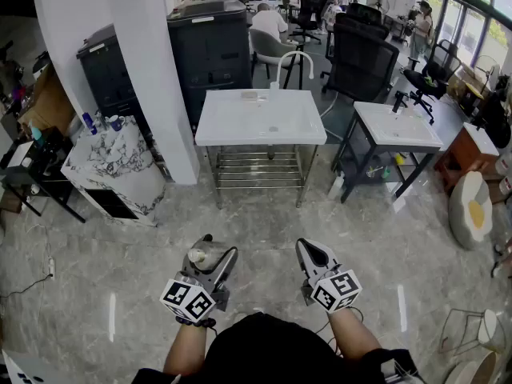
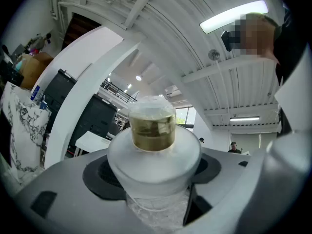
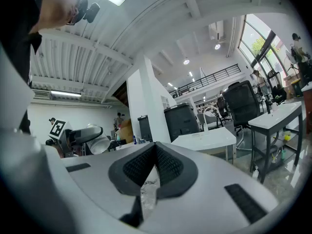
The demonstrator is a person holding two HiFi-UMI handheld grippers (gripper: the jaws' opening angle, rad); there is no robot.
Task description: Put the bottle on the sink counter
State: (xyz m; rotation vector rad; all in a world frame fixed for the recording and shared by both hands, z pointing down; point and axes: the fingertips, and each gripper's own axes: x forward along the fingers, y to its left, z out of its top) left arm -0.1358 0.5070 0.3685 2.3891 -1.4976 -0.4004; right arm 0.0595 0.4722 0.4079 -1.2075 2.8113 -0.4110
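A frosted bottle (image 1: pixel 200 256) with a pale cap and amber liquid in its neck (image 2: pixel 152 130) sits between the jaws of my left gripper (image 1: pixel 214 250), which is shut on it at the shoulder. The gripper is held level over the grey floor, low in the head view. My right gripper (image 1: pixel 312 250) hangs beside it with its dark pads (image 3: pixel 168 167) pressed together and nothing between them. The white sink counter (image 1: pixel 260 118) with its curved faucet (image 1: pixel 292 62) stands well ahead across the floor. From the right gripper view the bottle (image 3: pixel 100 145) shows at the left.
A second white sink (image 1: pixel 398 126) on a dark frame stands to the right. A marble-patterned cabinet (image 1: pixel 112 170) and a white pillar (image 1: pixel 152 70) are at the left, a black cabinet (image 1: pixel 210 50) behind. Office chairs (image 1: pixel 364 58) and people fill the back.
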